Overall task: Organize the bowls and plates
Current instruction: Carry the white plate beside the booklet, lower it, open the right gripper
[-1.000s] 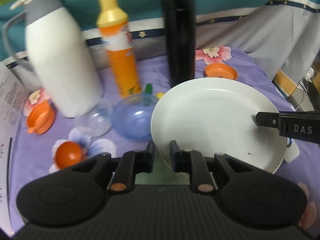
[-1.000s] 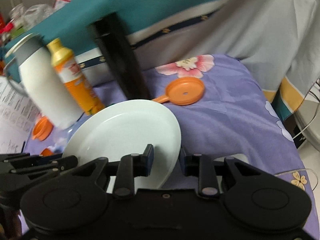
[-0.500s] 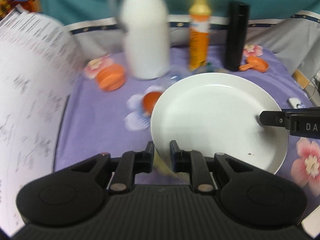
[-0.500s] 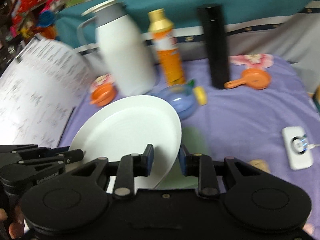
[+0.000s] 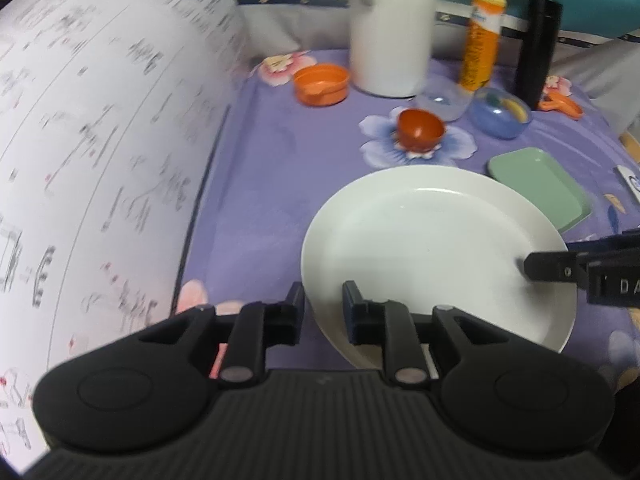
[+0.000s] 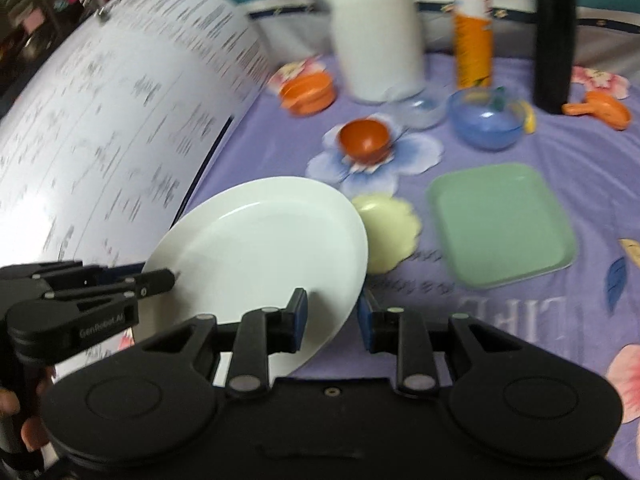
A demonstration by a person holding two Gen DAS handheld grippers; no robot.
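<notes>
Plates: three — one white round plate [image 6: 264, 240], one green square plate [image 6: 502, 228], one pale yellow scalloped plate [image 6: 386, 232]. Bowls: three — one red-orange [image 6: 364, 138], one blue [image 6: 486, 124], one clear [image 6: 420, 106]. Upright bottles or flasks: three. Orange lids: two

Matte black tools [image 5: 322, 306], ribbed housings, round pivots, seemingly blue-edged pads [image 6: 301, 312].

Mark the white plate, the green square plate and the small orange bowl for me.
white plate [image 6: 264, 248], right wrist view, middle of its well.
green square plate [image 6: 502, 224], right wrist view, flat centre.
small orange bowl [image 5: 420, 128], left wrist view, inside of the bowl.
</notes>
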